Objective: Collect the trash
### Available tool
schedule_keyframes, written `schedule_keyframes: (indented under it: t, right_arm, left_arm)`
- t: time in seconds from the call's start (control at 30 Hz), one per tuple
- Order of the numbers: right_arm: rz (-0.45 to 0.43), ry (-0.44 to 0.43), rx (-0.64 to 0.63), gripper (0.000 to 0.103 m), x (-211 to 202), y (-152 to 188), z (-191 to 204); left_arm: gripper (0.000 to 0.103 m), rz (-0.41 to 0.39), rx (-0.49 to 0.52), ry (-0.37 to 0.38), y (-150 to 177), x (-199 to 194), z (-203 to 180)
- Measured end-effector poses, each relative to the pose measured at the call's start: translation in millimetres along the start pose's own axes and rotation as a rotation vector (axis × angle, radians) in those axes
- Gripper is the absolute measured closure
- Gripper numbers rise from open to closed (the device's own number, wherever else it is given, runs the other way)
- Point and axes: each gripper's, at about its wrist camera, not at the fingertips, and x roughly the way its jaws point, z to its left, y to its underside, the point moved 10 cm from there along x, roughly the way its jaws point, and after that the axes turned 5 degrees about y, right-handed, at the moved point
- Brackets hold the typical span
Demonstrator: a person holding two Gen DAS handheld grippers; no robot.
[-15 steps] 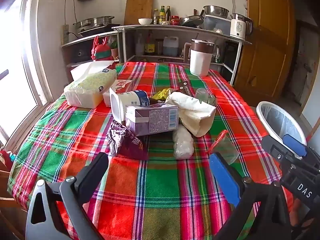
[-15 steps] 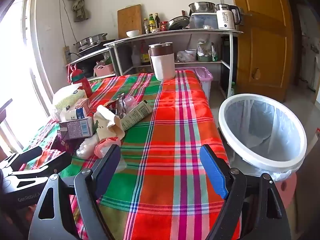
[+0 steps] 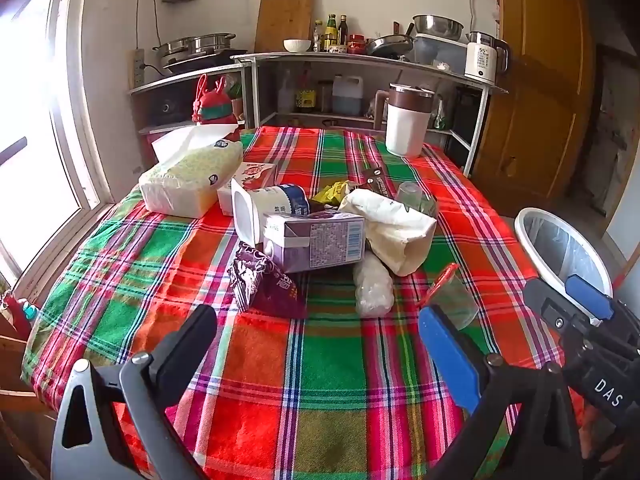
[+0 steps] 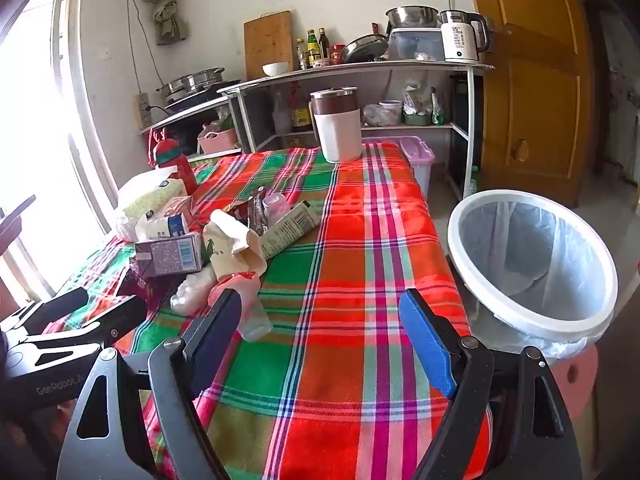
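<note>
Both claws empty and spread wide, pitched down over the near edge of the tabletop, nothing between the pads. Left claw: the trash pile sits dead ahead and slightly up-frame, well short of contact. Closest to it are the purple wrapper, just ahead of the left finger, and the clear wad, about centred between the fingers but further out. Behind those, the carton lies on its side, long axis running across my view, roughly square to the approach, so the fingers would straddle its short depth if I go straight in. The paper bag leans on its right end, and the yogurt cup is tipped behind it. Right claw: the pile is off to its left, ahead of the left finger; the plastic cup lies right by that fingertip, seemingly partly behind it, long axis pointing toward me and a bit right. Whether it touches the finger I can't tell. The bin is close on the right claw's right side, off the tabletop edge, mouth tilted toward me, looks empty. My read: right takes the cup since it's nearest both cup and bin; left is better lined up for the wrapper or carton but has the longer carry across to the bin.
</note>
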Motion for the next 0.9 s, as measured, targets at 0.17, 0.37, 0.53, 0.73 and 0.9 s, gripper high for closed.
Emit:
schedule_keyframes:
  t: [0.17, 0.37, 0.53, 0.73, 0.9]
  right_arm:
    - [-0.002, 0.002, 0.004, 0.022, -1.3, -0.5, -2.0]
    - [0.000, 0.001, 0.007, 0.022, -2.8, 1.5, -1.4]
    - [-0.001, -0.002, 0.002, 0.022, -4.0, 2.0, 0.9]
    - [-0.002, -0.004, 0.003, 0.022, -4.5, 2.2, 0.9]
    - [-0.003, -0.004, 0.005, 0.022, -4.8, 2.7, 0.3]
  left_arm:
    - [0.001, -0.003, 0.002, 0.000, -0.5, -1.9, -1.7]
    - [0.001, -0.002, -0.002, 0.001, 0.6, -3.1, 1.3]
    - [0.001, -0.005, -0.005, -0.005, 1.0, -5.4, 3.3]
    - [0.001, -0.006, -0.007, -0.004, 0.8, -6.0, 3.4]
    - [0.001, -0.004, -0.006, -0.003, 1.4, -6.3, 2.8]
